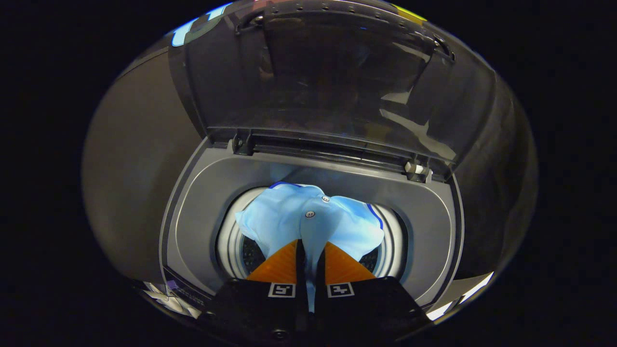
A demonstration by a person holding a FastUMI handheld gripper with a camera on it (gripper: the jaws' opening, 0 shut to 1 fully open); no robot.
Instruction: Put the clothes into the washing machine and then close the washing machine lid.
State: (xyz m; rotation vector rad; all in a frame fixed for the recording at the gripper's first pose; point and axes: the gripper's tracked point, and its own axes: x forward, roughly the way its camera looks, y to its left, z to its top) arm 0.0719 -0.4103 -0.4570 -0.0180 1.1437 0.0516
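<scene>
Dim booth: a plain dark wall (130, 159) rises on both sides, with bright glare low down.

Black tool (310, 248), orange fingers (279, 267), square black-white markers (281, 289)

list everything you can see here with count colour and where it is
shirt: one, light blue with dark blue trim and buttons, pinched between the fingers and hanging over the drum opening
washing machine: one, grey top, just ahead of the fingers
drum: one, white rim, dark perforated inside, below the shirt
lid: one, dark and see-through, raised upright beyond the opening
gripper: one, orange fingers on black bodies, shut on the shirt
</scene>
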